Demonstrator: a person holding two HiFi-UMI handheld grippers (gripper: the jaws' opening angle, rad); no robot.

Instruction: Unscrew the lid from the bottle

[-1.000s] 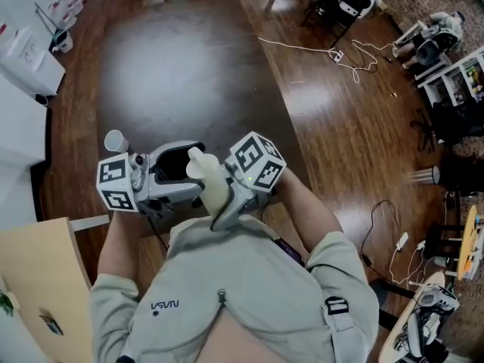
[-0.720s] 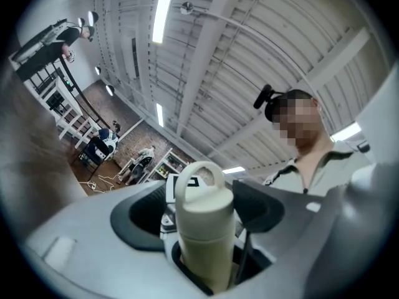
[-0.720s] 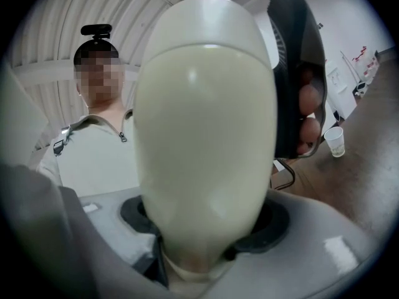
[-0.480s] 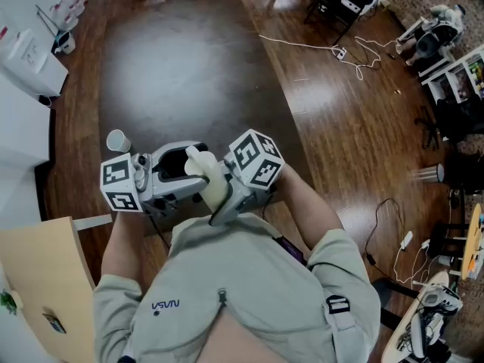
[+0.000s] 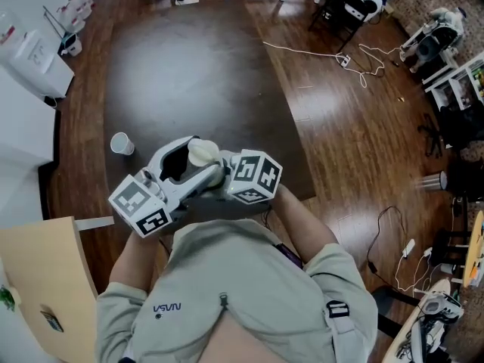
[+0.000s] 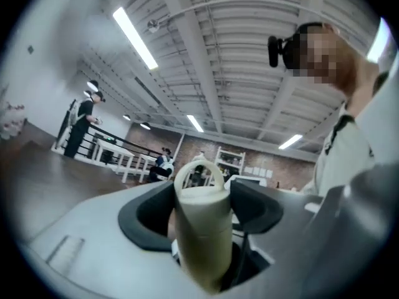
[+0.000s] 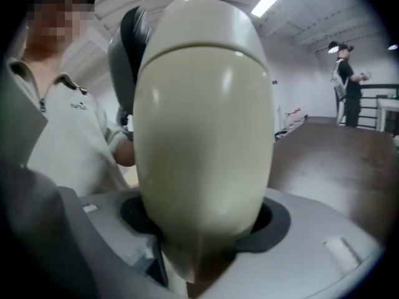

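Note:
A cream bottle [image 5: 203, 153] is held in the air in front of the person's chest, between both grippers. In the left gripper view its lid [image 6: 201, 189], topped by a loop handle, stands between the dark pads of my left gripper [image 6: 199, 204], which touch it on both sides. These jaws have just been opening slightly, with the lid still between them. In the right gripper view the bottle's rounded body [image 7: 202, 136] fills the frame. My right gripper [image 7: 206, 226] is shut on its lower part. From above, my left gripper [image 5: 185, 169] and right gripper [image 5: 227, 176] meet at the bottle.
A dark brown table [image 5: 189, 66] lies ahead, with a white paper cup [image 5: 119, 143] near its left edge. A tan board [image 5: 38, 278] stands at the lower left. Cables [image 5: 340, 55] trail on the wooden floor at the right. A person [image 6: 81, 126] stands far off.
The left gripper has rolled, and its marker cube has swung down and to the right. The bottle has tipped from slanting to nearly end-on, and the right gripper has tilted down.

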